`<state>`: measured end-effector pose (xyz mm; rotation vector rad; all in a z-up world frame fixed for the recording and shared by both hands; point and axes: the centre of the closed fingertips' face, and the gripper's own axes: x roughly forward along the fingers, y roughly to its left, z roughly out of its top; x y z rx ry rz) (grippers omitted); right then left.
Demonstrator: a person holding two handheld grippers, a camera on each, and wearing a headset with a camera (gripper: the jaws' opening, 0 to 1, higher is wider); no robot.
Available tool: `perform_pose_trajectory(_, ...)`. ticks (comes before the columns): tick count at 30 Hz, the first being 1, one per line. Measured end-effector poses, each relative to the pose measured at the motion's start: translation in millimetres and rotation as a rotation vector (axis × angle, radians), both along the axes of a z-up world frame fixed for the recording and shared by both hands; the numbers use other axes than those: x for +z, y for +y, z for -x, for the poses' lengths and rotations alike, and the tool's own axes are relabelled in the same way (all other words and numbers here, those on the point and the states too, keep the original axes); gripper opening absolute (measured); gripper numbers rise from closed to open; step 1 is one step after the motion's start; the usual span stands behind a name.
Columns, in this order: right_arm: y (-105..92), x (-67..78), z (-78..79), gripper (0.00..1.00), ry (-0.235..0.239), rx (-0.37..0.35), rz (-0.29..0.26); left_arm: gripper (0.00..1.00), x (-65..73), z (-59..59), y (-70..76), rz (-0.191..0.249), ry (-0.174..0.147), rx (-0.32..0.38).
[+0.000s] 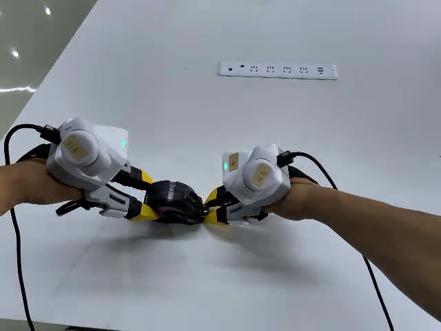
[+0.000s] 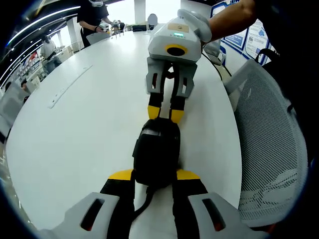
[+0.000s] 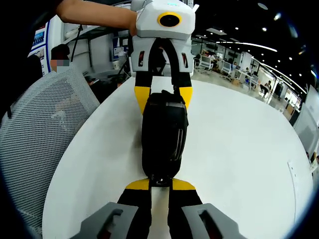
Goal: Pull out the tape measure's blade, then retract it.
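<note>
A black tape measure (image 1: 173,198) lies on the white table (image 1: 207,103) between my two grippers. My left gripper (image 1: 147,195) is shut on its body, one yellow-tipped jaw on each side; the left gripper view has the case (image 2: 157,152) wedged between those jaws (image 2: 154,175). My right gripper (image 1: 210,208) faces it from the right, shut on the blade's end at the case mouth. In the right gripper view, that gripper (image 3: 160,184) pinches just below the case (image 3: 164,132). No length of blade shows outside the case.
A white power strip (image 1: 278,69) lies at the far side of the table. Black cables (image 1: 14,234) trail from both grippers towards the near edge. A grey mesh chair (image 2: 269,149) stands beside the table. People stand in the room beyond.
</note>
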<state>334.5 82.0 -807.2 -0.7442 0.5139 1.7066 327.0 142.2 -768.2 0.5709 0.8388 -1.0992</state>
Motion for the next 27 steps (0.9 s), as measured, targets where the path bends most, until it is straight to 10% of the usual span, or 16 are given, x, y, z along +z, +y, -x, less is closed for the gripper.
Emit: perform_pose_trajectory(27,-11.4,-0.5,-1.7,0.07,-0.016,0.017,0.015,0.23,0.1,1.2,-0.5,0.006,0.015,0.024)
